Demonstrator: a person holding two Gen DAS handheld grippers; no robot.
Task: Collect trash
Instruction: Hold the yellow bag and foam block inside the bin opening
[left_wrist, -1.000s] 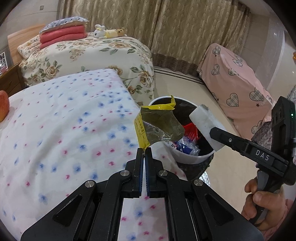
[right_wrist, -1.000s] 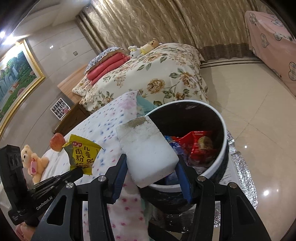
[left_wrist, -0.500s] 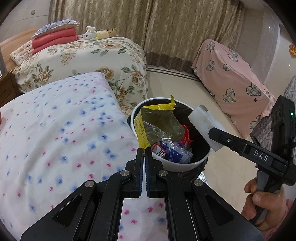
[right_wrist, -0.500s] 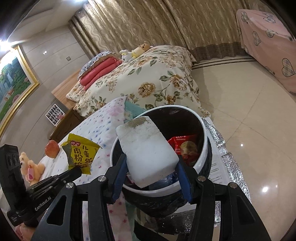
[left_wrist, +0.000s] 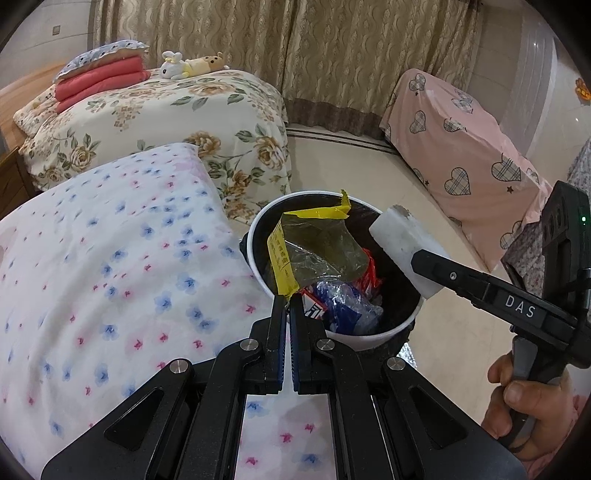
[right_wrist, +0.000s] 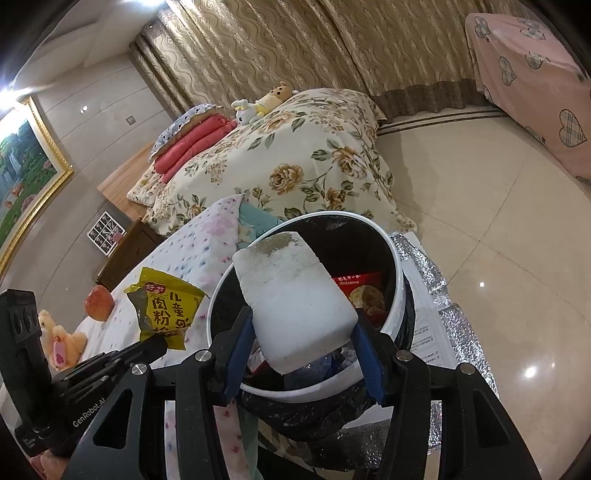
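Observation:
A white-rimmed trash bin (left_wrist: 369, 336) with a black liner stands beside the blue-flowered bed and holds a red snack bag (right_wrist: 364, 288) and blue plastic (left_wrist: 343, 304). My left gripper (left_wrist: 287, 301) is shut on the bottom corner of a yellow snack wrapper (left_wrist: 312, 251), which stands up over the bin's near-left rim. My right gripper (right_wrist: 301, 334) is shut on a white foam block (right_wrist: 291, 288), its blue pads pressing both sides, and holds it above the bin (right_wrist: 400, 295). From the left wrist, the block (left_wrist: 400, 242) hovers over the bin's right rim. The wrapper (right_wrist: 166, 306) also shows at the left of the right wrist view.
The blue-flowered bedcover (left_wrist: 110, 266) fills the left; an apple (right_wrist: 99, 301) and a teddy (right_wrist: 61, 338) lie on it. Behind is a rose-patterned bed (left_wrist: 166, 122). Pink heart-print furniture (left_wrist: 461, 155) stands right. Silver foil mat (right_wrist: 443, 295) lies under the bin on glossy floor tiles (right_wrist: 480, 206).
Both grippers have shifted toward the bin with their loads. The wrapper, earlier over the bedcover's edge, now hangs over the bin's opening, and the block sits further over the bin.

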